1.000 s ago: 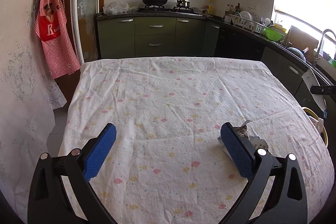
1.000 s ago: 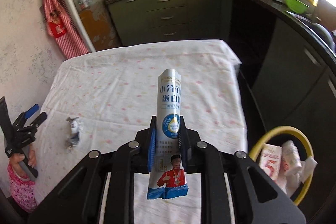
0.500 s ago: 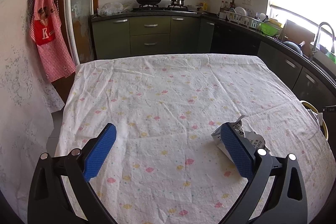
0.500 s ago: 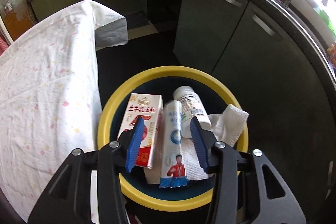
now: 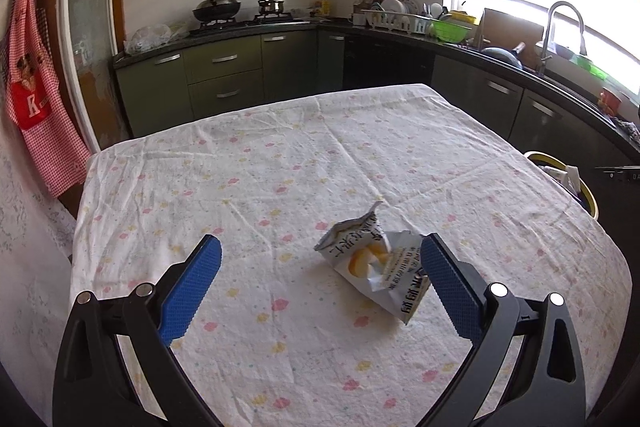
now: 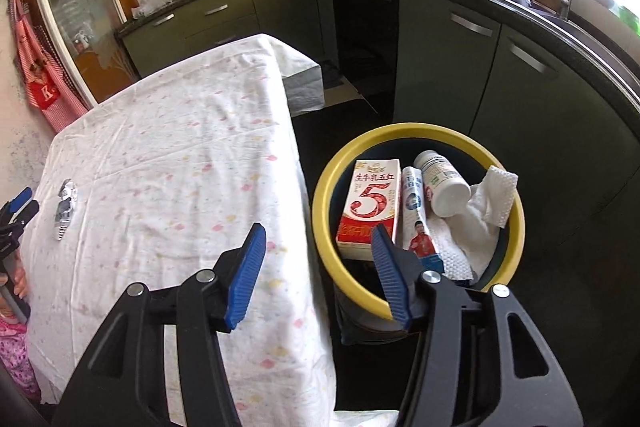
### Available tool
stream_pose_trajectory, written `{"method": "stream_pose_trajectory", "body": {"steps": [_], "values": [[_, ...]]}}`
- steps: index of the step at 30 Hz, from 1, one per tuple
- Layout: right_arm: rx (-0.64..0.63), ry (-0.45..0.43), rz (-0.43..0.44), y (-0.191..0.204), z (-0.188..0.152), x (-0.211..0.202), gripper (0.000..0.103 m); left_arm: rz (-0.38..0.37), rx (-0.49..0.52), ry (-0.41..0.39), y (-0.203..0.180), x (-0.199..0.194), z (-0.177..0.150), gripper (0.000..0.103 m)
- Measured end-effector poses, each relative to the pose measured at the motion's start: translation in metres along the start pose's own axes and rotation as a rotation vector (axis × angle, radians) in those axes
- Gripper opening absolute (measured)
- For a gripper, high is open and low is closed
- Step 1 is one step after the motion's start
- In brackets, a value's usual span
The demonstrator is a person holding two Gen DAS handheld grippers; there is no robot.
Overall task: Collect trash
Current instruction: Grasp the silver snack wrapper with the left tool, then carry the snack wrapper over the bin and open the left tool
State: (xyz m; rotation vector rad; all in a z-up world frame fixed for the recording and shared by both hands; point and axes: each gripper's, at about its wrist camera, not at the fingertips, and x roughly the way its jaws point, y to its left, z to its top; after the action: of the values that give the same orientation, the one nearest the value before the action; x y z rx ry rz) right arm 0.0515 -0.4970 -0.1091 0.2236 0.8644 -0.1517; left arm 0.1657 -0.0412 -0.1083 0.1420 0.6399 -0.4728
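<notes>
You can read a big "5" under "生牛乳五红" on the red-and-white carton [image 6: 370, 205] in the bin, and a white "K" on the red apron [image 5: 30, 103] (wrapper print on the tabletop is illegible).

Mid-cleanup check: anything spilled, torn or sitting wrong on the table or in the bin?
Nothing spilled. One torn-open, crumpled snack wrapper lies on the tablecloth, close to the left claw, which is open. The yellow-rimmed bin holds a red milk carton, sachet, white bottle and paper towel, all inside.
</notes>
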Motion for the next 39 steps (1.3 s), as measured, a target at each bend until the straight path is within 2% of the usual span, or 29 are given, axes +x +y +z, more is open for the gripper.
{"method": "stream_pose_trajectory", "body": {"steps": [4,8,9,14,15,18,22,25,28,30,32,39], "values": [[-0.017,-0.018,0.033,0.01,-0.006,-0.008,0.055,-0.081,-0.05,0.108,-0.008,0.014,0.002,0.098],[-0.019,-0.027,0.066,0.012,-0.011,-0.008,0.056,-0.091,-0.182,0.245,-0.016,0.035,0.009,0.098],[-0.018,-0.027,0.074,0.012,-0.011,-0.007,0.056,-0.086,-0.212,0.27,-0.019,0.04,0.011,0.098],[-0.014,-0.023,0.12,0.008,-0.015,0.001,0.056,0.046,-0.344,0.36,-0.027,0.068,0.014,0.098],[-0.016,-0.024,0.129,0.007,-0.015,0.002,0.056,0.053,-0.366,0.372,-0.025,0.074,0.014,0.098],[-0.023,-0.028,0.15,0.004,-0.016,0.002,0.056,0.105,-0.367,0.374,-0.031,0.08,0.017,0.098],[-0.025,-0.035,0.176,-0.001,-0.017,0.0,0.056,0.137,-0.38,0.403,-0.03,0.086,0.018,0.097],[-0.019,-0.04,0.193,-0.006,-0.019,0.0,0.056,0.16,-0.355,0.414,-0.029,0.085,0.02,0.091],[-0.013,-0.045,0.201,-0.01,-0.019,-0.001,0.056,0.183,-0.322,0.415,-0.031,0.084,0.021,0.074],[-0.009,-0.048,0.208,-0.012,-0.02,-0.002,0.056,0.182,-0.306,0.412,-0.031,0.081,0.021,0.06],[-0.007,-0.051,0.212,-0.013,-0.02,-0.004,0.056,0.168,-0.297,0.41,-0.03,0.079,0.02,0.054],[0.005,-0.056,0.209,-0.016,-0.025,-0.006,0.056,0.136,-0.22,0.368,-0.047,0.06,0.022,0.052]]}}
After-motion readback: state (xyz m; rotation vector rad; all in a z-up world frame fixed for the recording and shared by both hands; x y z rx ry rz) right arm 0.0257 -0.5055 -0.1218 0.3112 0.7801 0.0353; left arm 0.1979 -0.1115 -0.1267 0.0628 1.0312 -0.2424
